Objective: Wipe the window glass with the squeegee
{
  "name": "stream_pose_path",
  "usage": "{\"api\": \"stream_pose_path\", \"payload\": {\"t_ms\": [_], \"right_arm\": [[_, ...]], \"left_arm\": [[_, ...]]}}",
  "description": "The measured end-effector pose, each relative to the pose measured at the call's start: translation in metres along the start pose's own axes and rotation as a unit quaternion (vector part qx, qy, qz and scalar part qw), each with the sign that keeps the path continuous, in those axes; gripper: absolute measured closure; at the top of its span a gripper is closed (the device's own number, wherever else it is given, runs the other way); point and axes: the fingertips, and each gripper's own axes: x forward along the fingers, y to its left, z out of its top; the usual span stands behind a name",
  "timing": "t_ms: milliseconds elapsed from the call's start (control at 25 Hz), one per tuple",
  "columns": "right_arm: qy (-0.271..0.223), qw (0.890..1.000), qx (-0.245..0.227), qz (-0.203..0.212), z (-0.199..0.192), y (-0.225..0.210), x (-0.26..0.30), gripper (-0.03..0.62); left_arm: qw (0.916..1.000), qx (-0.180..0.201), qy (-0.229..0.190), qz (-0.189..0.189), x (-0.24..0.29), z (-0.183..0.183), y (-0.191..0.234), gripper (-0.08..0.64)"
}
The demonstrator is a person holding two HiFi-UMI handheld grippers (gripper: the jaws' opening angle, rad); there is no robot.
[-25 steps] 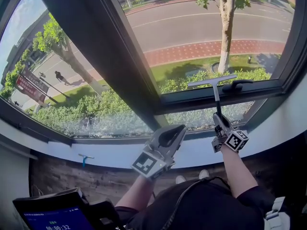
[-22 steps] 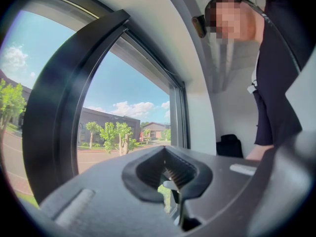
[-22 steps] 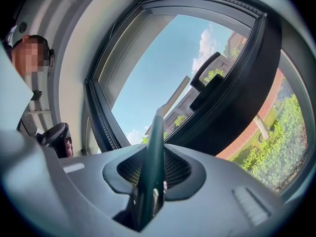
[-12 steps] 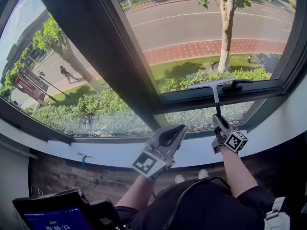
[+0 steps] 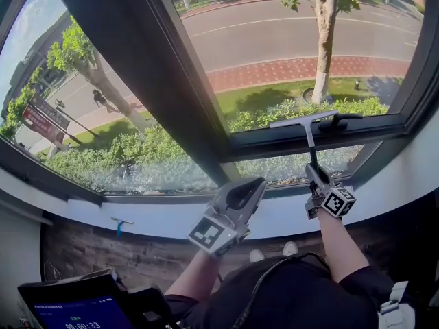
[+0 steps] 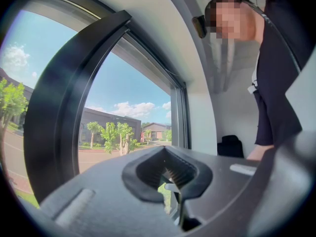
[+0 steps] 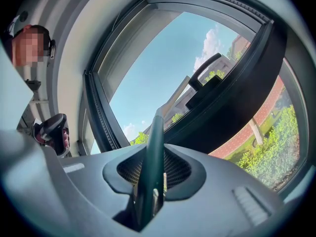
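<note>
A squeegee (image 5: 307,127) with a thin dark handle and a pale T-shaped blade rests against the lower edge of the right window pane (image 5: 302,40). My right gripper (image 5: 317,181) is shut on its handle (image 7: 152,167), below the window frame. In the right gripper view the handle runs up between the jaws toward the glass. My left gripper (image 5: 236,201) hovers at the sill, left of the right one, shut with nothing between its jaws (image 6: 170,181). The left pane (image 5: 75,115) lies beyond a thick dark mullion (image 5: 147,74).
A black window handle (image 5: 339,120) sits on the frame just right of the squeegee blade. A white sill (image 5: 137,218) runs below the panes. A small blue tool (image 5: 121,225) lies by the sill at left. A tablet (image 5: 75,307) sits at bottom left.
The squeegee blade has shifted slightly upward and right along the lower frame. Both grippers stay almost still. A pedestrian outside has walked on.
</note>
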Motion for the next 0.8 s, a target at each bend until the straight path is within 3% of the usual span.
{"api": "stream_pose_path", "payload": {"t_ms": [240, 800], "right_arm": [[0.029, 0.998, -0.041, -0.023, 0.0, -0.007, -0.005, 0.497], [0.038, 0.998, -0.031, -0.025, 0.0, -0.008, -0.009, 0.497]], "left_arm": [[1.0, 0.0, -0.002, 0.001, 0.001, 0.001, 0.0, 0.555], [1.0, -0.003, -0.005, 0.001, 0.005, 0.001, -0.001, 0.557]]}}
